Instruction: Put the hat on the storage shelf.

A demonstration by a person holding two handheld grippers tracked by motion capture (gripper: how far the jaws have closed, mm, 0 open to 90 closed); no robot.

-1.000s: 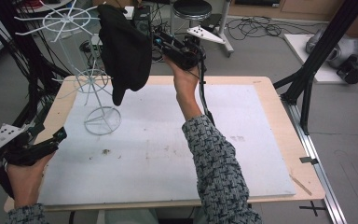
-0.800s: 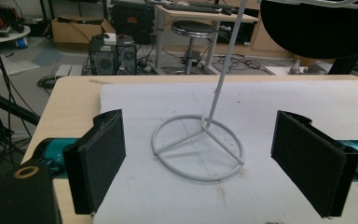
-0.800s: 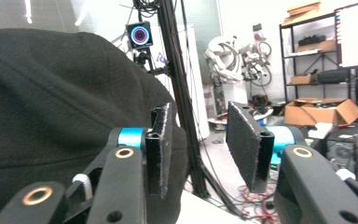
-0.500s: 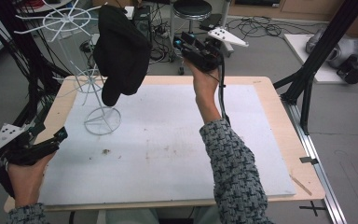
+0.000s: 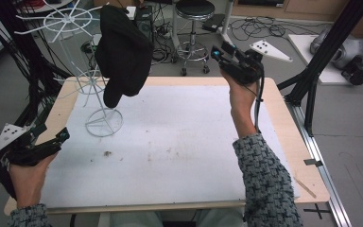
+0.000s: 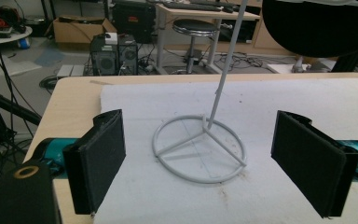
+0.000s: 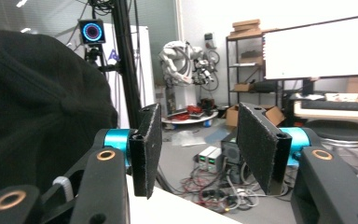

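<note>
Right gripper (image 5: 216, 53) fingers (image 7: 256, 147) spread, empty, raised beside the black cap (image 5: 123, 54) hung on the white wire stand (image 5: 92, 92). Left gripper (image 5: 59, 137) fingers (image 6: 100, 161) wide, low, facing the stand's ring base. Hanging step likely complete; next, probably clear away without snagging wire. White-matted surface (image 5: 179, 146) bare; stool (image 5: 194, 9), cables behind.

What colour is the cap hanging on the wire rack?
Black. The cap hangs on the white wire rack, clearest in the high view.
</note>
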